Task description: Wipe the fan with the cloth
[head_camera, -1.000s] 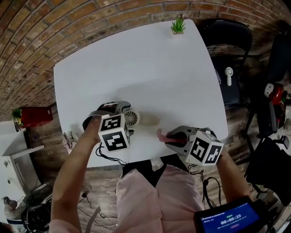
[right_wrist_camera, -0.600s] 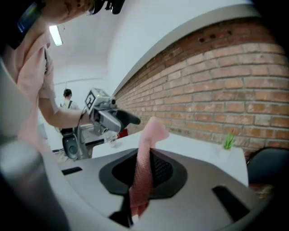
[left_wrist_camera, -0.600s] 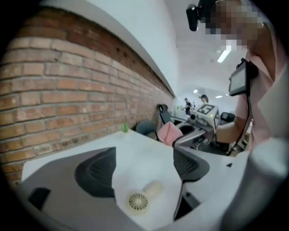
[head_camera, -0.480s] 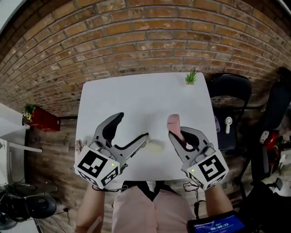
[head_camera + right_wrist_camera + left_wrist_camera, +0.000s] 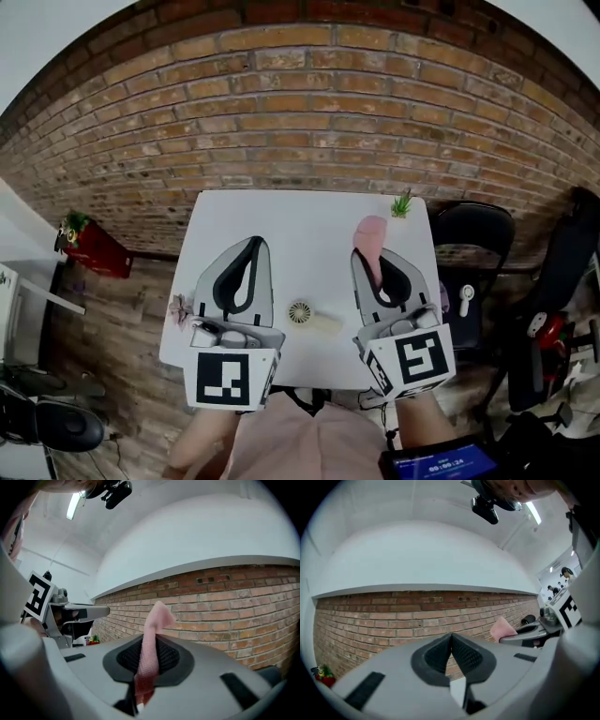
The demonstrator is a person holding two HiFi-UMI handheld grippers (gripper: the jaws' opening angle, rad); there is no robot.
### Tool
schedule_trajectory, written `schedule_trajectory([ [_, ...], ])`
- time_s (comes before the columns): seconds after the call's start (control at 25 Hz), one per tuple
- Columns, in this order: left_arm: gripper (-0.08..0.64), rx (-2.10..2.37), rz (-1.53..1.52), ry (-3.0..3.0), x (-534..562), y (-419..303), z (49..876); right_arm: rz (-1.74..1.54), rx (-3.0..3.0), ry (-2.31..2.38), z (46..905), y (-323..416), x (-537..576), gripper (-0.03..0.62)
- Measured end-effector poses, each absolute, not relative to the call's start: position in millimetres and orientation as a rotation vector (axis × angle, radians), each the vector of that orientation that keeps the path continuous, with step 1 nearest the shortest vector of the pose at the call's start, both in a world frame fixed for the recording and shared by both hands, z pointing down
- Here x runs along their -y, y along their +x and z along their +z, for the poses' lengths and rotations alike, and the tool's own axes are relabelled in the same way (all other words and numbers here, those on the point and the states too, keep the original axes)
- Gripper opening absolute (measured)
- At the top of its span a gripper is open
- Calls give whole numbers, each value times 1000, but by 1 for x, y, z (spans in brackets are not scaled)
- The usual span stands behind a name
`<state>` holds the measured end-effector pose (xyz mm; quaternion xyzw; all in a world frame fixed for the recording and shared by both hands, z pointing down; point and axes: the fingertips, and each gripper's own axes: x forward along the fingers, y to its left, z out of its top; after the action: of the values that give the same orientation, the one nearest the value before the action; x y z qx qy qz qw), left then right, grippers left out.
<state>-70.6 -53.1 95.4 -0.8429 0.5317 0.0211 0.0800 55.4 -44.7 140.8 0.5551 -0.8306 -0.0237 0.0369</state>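
A small white fan (image 5: 299,312) with a beige handle lies on the white table (image 5: 309,234) near its front edge, between and below both raised grippers. My left gripper (image 5: 255,246) is held up level towards the brick wall. Its jaws have just closed and are shut with nothing between them, as the left gripper view (image 5: 451,638) also shows. My right gripper (image 5: 373,264) is raised beside it, shut on the pink cloth (image 5: 369,234). In the right gripper view the pink cloth (image 5: 154,630) sticks up from between the black pads (image 5: 171,656). Neither gripper touches the fan.
A brick wall (image 5: 300,122) rises behind the table. A small potted plant (image 5: 402,204) stands at the table's far right corner. A black chair (image 5: 472,246) is to the right, a red object (image 5: 92,247) on the floor to the left.
Both grippers have risen from the table and tilted up to point level at the wall. The left gripper's jaws, wide open before, have closed empty. The fan now lies uncovered.
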Motion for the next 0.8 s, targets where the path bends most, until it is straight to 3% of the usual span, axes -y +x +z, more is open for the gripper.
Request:
schedule_trajectory([
  [0.8,12,-1613,19,-2503,34,-65,104,-68,2521,1721,150,52,32,34],
])
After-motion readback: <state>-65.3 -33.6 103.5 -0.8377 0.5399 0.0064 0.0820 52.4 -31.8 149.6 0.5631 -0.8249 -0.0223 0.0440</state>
